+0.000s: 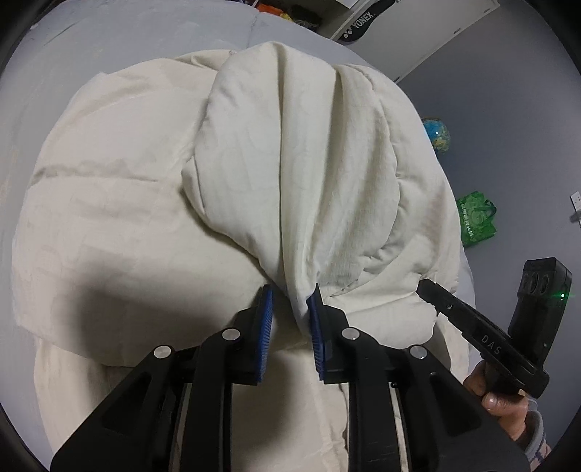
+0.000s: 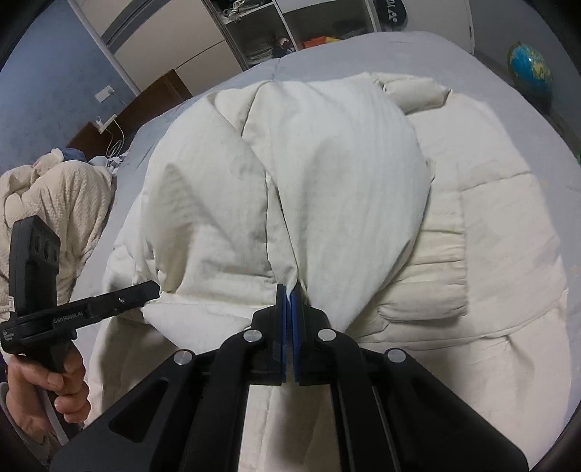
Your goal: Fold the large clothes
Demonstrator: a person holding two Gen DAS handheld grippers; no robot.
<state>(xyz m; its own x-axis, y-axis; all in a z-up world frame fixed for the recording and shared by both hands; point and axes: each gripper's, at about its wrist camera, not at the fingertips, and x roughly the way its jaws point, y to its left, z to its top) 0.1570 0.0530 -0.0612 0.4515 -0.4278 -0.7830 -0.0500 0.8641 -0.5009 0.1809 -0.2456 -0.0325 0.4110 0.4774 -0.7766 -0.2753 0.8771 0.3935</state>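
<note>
A cream quilt (image 1: 145,203) lies on a bed with a grey sheet (image 1: 90,43), and one thick fold (image 1: 290,156) is drawn back over it toward me. My left gripper (image 1: 290,308) has that fold's gathered edge between its blue pads. The cloth rests against the right pad (image 1: 315,319), with a gap to the left pad (image 1: 267,319). My right gripper (image 2: 289,294) is shut, pinching the quilt's (image 2: 326,174) edge at its pad tips. Each gripper shows in the other's view, held in a hand: the right gripper (image 1: 426,287) and the left gripper (image 2: 152,287), both at the quilt's near edge.
A beige knitted blanket (image 2: 61,196) is heaped at the bed's left side by a dark headboard (image 2: 159,90). A globe (image 1: 437,134) and a green bag (image 1: 475,218) sit on the floor to the right. Open shelves (image 2: 276,32) stand beyond the bed.
</note>
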